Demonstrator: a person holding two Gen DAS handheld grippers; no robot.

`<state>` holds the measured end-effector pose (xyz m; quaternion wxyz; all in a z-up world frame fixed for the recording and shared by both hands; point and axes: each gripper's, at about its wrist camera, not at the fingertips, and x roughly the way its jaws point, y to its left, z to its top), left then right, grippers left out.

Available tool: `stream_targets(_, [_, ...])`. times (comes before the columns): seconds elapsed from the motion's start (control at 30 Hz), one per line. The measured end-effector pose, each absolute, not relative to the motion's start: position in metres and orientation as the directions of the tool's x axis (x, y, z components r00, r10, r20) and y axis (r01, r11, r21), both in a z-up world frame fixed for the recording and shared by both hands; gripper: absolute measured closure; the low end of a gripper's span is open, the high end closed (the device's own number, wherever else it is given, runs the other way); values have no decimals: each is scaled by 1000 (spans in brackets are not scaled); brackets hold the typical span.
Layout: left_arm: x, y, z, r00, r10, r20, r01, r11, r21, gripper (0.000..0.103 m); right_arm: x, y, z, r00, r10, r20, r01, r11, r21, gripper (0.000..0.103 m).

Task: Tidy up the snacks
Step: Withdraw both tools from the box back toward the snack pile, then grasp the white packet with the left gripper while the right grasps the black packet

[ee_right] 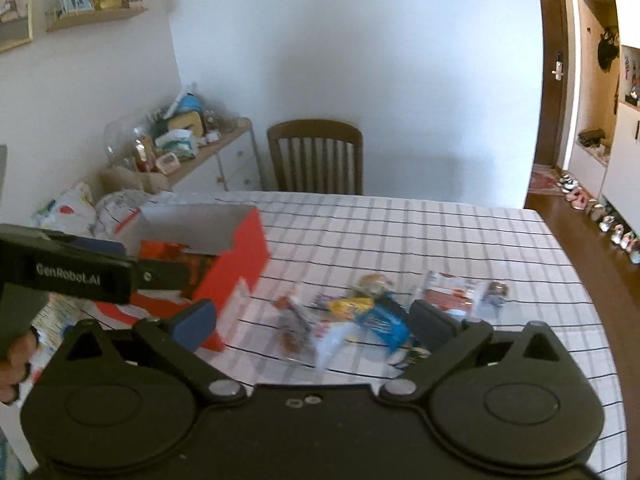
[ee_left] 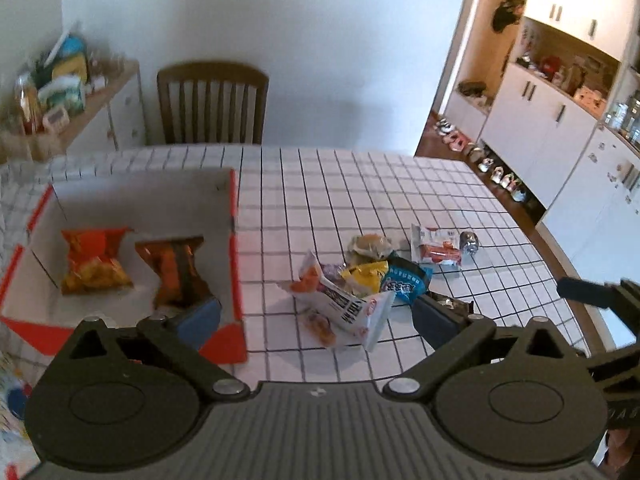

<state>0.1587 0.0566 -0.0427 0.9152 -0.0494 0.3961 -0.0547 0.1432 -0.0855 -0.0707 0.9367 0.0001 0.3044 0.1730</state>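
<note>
A red and white open box (ee_left: pixel 234 216) sits on the checked table at the left; inside lie an orange chip bag (ee_left: pixel 94 260) and a dark orange snack bag (ee_left: pixel 176 272). A pile of snack packets (ee_left: pixel 360 284) lies in the middle of the table, with a yellow packet (ee_left: pixel 366 274), a blue packet (ee_left: pixel 406 284) and a red and white packet (ee_left: pixel 438 246). My left gripper (ee_left: pixel 316 320) is open and empty, hovering above the pile's near side. My right gripper (ee_right: pixel 314 322) is open and empty above the same pile (ee_right: pixel 360 312). The box shows in the right wrist view (ee_right: pixel 244 256).
A wooden chair (ee_left: pixel 212 100) stands at the table's far edge. A cluttered white sideboard (ee_left: pixel 100 108) is at the back left. White cabinets (ee_left: pixel 552 112) and several shoes on the floor lie to the right. The table's right edge (ee_left: pixel 576 280) curves near.
</note>
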Motion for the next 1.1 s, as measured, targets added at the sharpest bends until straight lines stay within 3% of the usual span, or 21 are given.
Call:
stream_targets(0.67, [248,7,-110,495,-26,-868,-232,959,-161,0,204,-156,-148,666,274,-694,-363,931,19,3])
stream_targets(1.1, [288,-3,-141,419,8,-908,-313,940,-136,1,249,-153,-184,565,300,-768,-506,862,-35,18])
